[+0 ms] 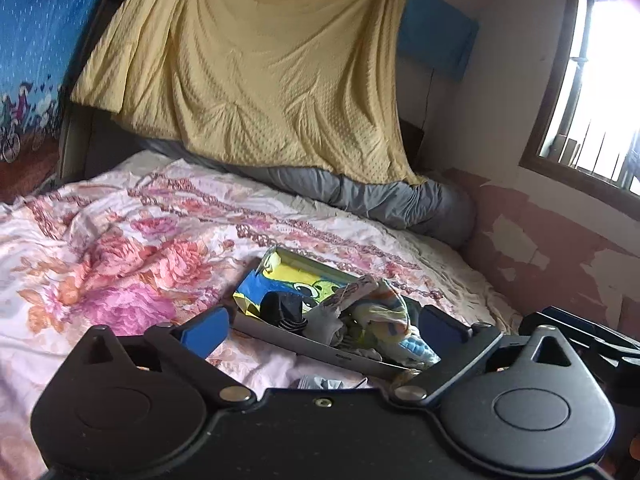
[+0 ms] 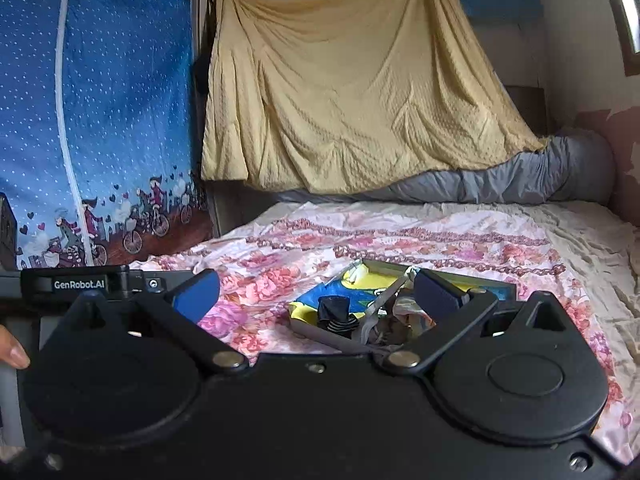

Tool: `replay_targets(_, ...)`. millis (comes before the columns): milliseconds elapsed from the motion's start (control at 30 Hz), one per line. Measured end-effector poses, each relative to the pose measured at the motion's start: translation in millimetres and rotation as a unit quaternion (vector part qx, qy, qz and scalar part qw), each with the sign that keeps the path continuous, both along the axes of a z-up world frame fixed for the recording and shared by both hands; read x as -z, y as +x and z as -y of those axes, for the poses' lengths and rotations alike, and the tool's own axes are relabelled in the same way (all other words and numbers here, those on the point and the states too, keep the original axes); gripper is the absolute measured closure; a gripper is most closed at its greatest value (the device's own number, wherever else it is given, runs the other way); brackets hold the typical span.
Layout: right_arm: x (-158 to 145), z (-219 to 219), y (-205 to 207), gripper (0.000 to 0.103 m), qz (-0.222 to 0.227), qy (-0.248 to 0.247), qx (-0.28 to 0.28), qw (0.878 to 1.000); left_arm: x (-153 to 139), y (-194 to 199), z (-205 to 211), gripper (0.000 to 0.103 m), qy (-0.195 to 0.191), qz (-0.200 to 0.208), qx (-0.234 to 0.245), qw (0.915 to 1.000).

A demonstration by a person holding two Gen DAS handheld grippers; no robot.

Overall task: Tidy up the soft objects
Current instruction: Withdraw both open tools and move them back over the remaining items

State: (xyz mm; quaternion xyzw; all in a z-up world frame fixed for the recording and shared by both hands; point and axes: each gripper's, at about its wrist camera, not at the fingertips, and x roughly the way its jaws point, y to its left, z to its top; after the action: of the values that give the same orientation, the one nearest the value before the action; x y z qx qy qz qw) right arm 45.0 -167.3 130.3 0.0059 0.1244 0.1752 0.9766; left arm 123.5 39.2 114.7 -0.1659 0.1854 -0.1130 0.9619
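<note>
A shallow grey tray (image 1: 304,346) with a yellow and blue cartoon lining lies on the floral bedsheet (image 1: 120,248). It holds a dark sock (image 1: 282,308), a striped sock (image 1: 292,324) and a heap of pale small clothes (image 1: 384,312). My left gripper (image 1: 324,328) hovers just in front of the tray, open wide, with nothing between its blue pads. In the right wrist view the same tray (image 2: 332,340) and dark sock (image 2: 334,308) lie ahead of my right gripper (image 2: 316,294), which is also open and holds nothing.
A yellow blanket (image 1: 260,72) hangs behind the bed above a rolled grey quilt (image 1: 400,200). A blue fabric wardrobe (image 2: 100,120) stands at the left. A window (image 1: 592,80) and a peeling wall close off the right. The left gripper's body (image 2: 80,284) and a thumb (image 2: 12,350) show at the left edge.
</note>
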Motion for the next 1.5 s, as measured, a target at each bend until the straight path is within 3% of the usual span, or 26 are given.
replay_targets(267,6.7,8.1,-47.7,0.0,0.026,0.018,0.015,0.999,-0.8,-47.2,2.9,0.001,0.018,0.017,-0.014,0.9996)
replay_targets(567,33.2,13.2,-78.9,0.0,0.033,0.027,0.059,0.997,24.3,-87.7,-1.8,0.001,0.036,0.031,-0.027,0.9985)
replay_targets(800,52.4,14.9,-89.6,0.0,0.03,0.037,0.092,0.995,44.0,-97.7,-7.7,0.001,0.044,0.02,-0.03,0.9984)
replay_targets(1000,64.3,13.2,-98.9,0.0,0.018,0.031,0.104,0.994,54.3,-105.8,-5.5,0.001,0.072,0.011,-0.029,0.9969)
replay_targets(1500,93.8,3.4,-99.0,0.0,-0.037,0.003,0.092,0.995,75.4,-106.4,2.1,0.001,0.117,-0.019,-0.008,0.993)
